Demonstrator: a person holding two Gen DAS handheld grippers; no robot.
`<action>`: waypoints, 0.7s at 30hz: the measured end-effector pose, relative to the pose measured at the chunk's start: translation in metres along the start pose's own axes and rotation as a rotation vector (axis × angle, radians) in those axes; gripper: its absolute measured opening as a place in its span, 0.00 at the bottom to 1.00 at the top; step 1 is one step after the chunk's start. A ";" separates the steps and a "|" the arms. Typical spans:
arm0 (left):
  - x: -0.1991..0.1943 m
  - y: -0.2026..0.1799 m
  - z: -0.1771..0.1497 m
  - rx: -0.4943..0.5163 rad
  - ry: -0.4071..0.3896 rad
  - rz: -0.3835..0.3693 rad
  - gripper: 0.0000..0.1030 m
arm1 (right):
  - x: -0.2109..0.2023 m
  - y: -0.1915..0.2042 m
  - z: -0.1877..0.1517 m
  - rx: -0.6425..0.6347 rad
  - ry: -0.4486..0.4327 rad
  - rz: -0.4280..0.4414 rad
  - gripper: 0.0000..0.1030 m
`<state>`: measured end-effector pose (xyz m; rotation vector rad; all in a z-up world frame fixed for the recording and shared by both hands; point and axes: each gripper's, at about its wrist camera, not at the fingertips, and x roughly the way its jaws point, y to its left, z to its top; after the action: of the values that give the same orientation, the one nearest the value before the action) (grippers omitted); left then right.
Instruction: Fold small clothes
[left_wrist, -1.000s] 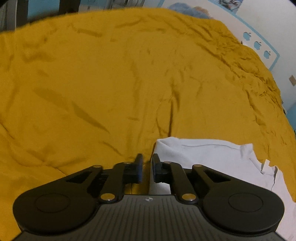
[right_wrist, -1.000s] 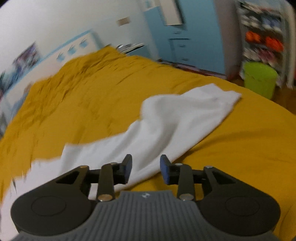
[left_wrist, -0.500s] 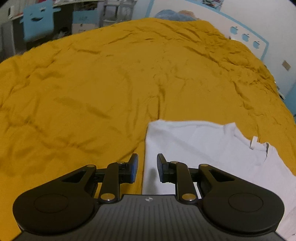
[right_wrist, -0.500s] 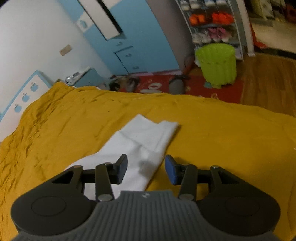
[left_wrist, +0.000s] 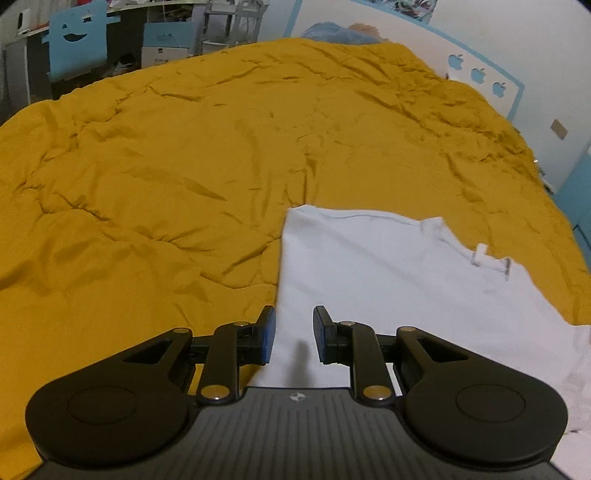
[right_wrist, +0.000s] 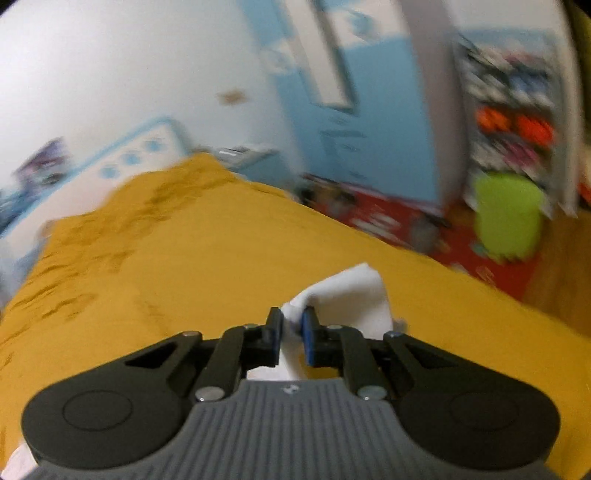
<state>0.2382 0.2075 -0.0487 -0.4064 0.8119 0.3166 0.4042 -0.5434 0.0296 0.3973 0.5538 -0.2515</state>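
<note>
The right gripper (right_wrist: 292, 328), parted a moment ago, has now pinched a corner of the white garment (left_wrist: 388, 280) on the yellow bedspread (left_wrist: 184, 166), while the left gripper (left_wrist: 294, 334) hovers open over its near edge, so a fold looks imminent.

One white garment (left_wrist: 388, 280); one mustard bedspread (left_wrist: 184, 166); two grippers: left (left_wrist: 294, 334), right (right_wrist: 291, 332); one green bin (right_wrist: 508, 218) far right

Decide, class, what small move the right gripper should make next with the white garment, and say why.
Probably carry the pinched end across toward the flat part and lay it down. The right gripper is shut on a bunched end of the white garment, raised off the yellow bedspread, while the left gripper is open, holding nothing.
</note>
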 end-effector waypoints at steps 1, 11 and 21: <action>-0.004 0.000 0.001 0.000 -0.004 -0.015 0.24 | -0.012 0.023 0.005 -0.033 -0.012 0.038 0.07; -0.032 0.007 -0.003 0.021 -0.003 -0.070 0.24 | -0.100 0.264 -0.030 -0.322 0.016 0.405 0.07; -0.039 0.020 -0.017 -0.018 0.043 -0.199 0.25 | -0.075 0.389 -0.252 -0.638 0.301 0.499 0.07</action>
<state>0.1935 0.2123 -0.0342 -0.5086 0.8041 0.1307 0.3575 -0.0779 -0.0097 -0.0598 0.7729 0.4688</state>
